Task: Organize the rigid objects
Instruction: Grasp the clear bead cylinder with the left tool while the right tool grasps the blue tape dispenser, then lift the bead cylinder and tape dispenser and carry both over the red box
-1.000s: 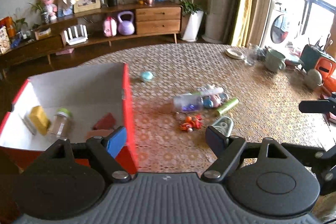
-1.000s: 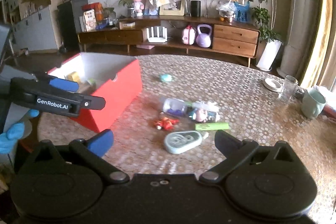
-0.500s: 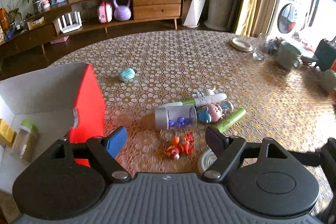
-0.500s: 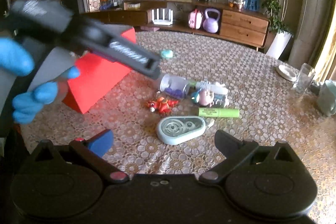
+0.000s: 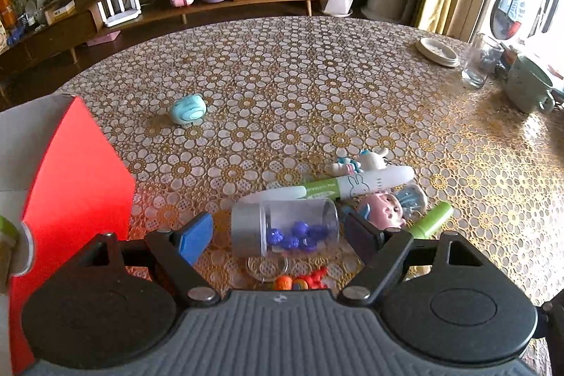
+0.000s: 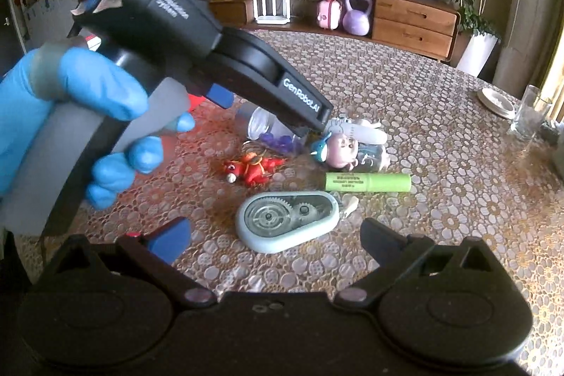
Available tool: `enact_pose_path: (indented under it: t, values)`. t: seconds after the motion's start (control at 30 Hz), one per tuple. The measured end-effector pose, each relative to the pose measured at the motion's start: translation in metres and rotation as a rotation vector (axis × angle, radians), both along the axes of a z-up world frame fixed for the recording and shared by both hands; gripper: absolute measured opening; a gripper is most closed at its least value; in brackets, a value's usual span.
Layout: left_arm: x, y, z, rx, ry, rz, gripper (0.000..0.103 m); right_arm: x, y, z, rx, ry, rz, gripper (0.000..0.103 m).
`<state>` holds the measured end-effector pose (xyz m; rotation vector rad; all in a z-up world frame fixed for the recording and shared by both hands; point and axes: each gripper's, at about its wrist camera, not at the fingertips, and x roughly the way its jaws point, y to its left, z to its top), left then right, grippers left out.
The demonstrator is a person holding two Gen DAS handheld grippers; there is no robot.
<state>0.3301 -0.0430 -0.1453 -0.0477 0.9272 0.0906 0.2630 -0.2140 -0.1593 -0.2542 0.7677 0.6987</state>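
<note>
Left tool (image 5: 278,233): you held it with its jaws wide apart and nothing clamped, pitched down at the clear jar, which showed between the two pads; a reach for that jar seemed the purpose.
Clear jar (image 5: 285,228): it lay on its side on the surface, grey lid towards the red box, purple beads pooled inside; lying that way it offered its round body across your jaws and looked likely to roll if nudged.
Right tool (image 6: 275,235): you kept its jaws spread and empty, low over the pale blue tape dispenser (image 6: 287,221), which lay flat just ahead of the pads, probably your next pick.
Loose pile: the red toy (image 6: 252,168), green tube (image 6: 368,182), white rabbit pen (image 5: 356,182) and pink figure (image 5: 382,212) lay crowded against the jar, so a closing pad risked dragging a neighbour.
Outlier: a small teal toy (image 5: 187,109) sat alone, well apart from the pile.
Red box (image 5: 74,192): it stood at the left edge of the surface, near the jar, apparently the collecting place; a short carry from the pile.
Gloved hand (image 6: 70,115): yours, in blue, gripped the left tool's handle.
</note>
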Motion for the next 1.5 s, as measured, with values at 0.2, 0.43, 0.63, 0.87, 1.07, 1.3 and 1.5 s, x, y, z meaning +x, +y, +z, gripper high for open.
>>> enact_pose_path:
  t: [0.2,0.43,0.63,0.87,1.07,1.3,1.5]
  values:
    - [0.012,0.001,-0.012,0.008,0.026,0.006,0.082,0.012,0.009,-0.012,0.005,0.02,-0.022,0.103]
    - [0.019,0.003,-0.023,0.002,0.044,0.004,0.082,0.018,0.015,-0.025,-0.014,0.005,-0.056,0.1]
    - [0.021,0.004,-0.029,0.002,0.043,0.001,0.082,0.019,0.018,-0.032,-0.014,0.006,-0.083,0.093]
    - [0.02,0.005,-0.031,0.01,0.024,-0.001,0.082,0.013,0.022,-0.034,-0.032,-0.027,-0.097,0.087]
    - [0.017,0.002,-0.028,0.02,0.013,-0.019,0.068,0.012,0.022,-0.032,-0.034,-0.035,-0.103,0.08]
    - [0.01,0.006,-0.024,0.027,0.002,-0.016,0.068,0.01,0.018,-0.027,-0.028,-0.049,-0.115,0.08]
    - [-0.002,0.012,-0.01,0.002,0.004,-0.015,0.068,0.001,0.013,-0.011,-0.023,-0.069,-0.117,0.08]
